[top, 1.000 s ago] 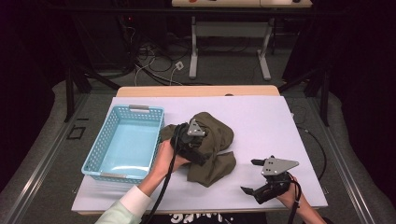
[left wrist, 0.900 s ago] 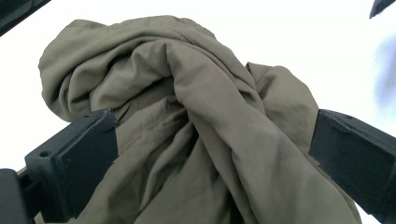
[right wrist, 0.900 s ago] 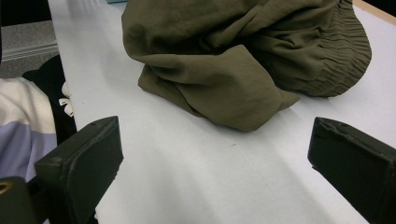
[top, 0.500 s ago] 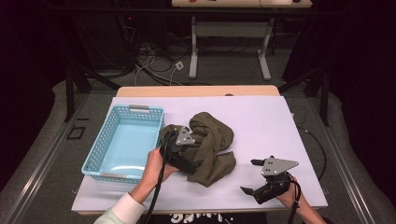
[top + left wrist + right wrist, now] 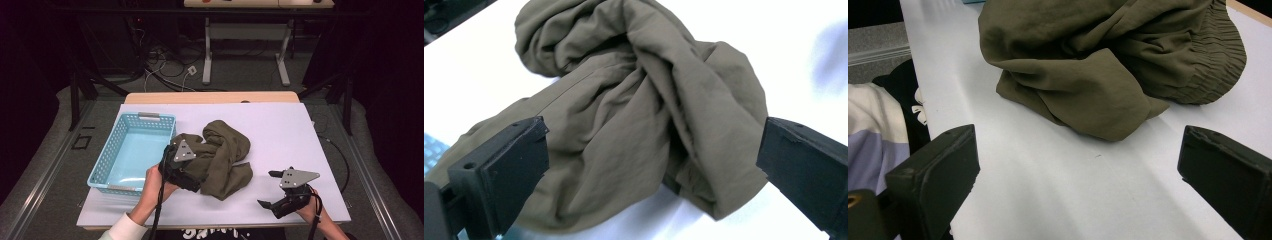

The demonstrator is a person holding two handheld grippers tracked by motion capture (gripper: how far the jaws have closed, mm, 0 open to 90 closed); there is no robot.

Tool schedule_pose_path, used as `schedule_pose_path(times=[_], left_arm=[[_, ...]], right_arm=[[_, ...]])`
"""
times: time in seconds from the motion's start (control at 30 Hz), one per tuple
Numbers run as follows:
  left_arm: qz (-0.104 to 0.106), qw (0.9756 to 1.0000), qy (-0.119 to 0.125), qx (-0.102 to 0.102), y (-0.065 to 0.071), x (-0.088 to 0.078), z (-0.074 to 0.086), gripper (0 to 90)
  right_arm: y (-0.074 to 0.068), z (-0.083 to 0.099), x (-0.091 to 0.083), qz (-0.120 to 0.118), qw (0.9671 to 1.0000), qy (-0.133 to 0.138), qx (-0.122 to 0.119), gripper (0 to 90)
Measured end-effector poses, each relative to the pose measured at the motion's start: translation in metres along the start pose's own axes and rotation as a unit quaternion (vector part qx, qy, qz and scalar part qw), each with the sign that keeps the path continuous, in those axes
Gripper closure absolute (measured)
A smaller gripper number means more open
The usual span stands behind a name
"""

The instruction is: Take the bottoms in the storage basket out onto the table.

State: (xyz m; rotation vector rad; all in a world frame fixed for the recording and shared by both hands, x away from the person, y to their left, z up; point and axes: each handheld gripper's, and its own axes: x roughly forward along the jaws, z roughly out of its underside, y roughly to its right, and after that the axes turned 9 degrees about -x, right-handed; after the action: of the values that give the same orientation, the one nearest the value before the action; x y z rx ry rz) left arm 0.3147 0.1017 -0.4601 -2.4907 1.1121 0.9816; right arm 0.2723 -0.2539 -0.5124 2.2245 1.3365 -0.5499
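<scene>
A: Status of work, left to right?

B: Light-blue perforated plastic basket at the left of the white counter: nothing inside. Crumpled olive-green fabric garment just right of the basket, lying on the counter, a fold reaching toward the basket's near right corner. Judged as early stage: garment not yet lifted, not yet in the basket.

A: Left hand-held gripper?

B: Left hand-held gripper at the garment's left edge, beside the basket. Jaws spread wide in the left gripper view, cloth bunched between them, no clamping seen. Not possible to tell whether the jaws touch the fabric.

A: Right hand-held gripper?

B: Right hand-held gripper near the front right of the counter, apart from the garment. Jaws spread wide, nothing between them but bare counter; garment ahead, elastic waistband toward the right of that view.

A: Remaining?

B: Likely: close on the cloth, lift, carry over the basket wall, release.

A: Counts?

B: Basket: one. Garment: one. Hand-held grippers: two. Counter: one.
</scene>
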Motion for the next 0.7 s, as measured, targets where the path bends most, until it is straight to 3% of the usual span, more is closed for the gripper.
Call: schedule_pose_path(times=[0.7], left_arm=[[-0.023,0.9994,0.013,-0.021,-0.01,-0.026,0.029,0.0]], right_arm=[[0.0,0.0,0.001,0.0,1.0,-0.002,0.0,2.7]])
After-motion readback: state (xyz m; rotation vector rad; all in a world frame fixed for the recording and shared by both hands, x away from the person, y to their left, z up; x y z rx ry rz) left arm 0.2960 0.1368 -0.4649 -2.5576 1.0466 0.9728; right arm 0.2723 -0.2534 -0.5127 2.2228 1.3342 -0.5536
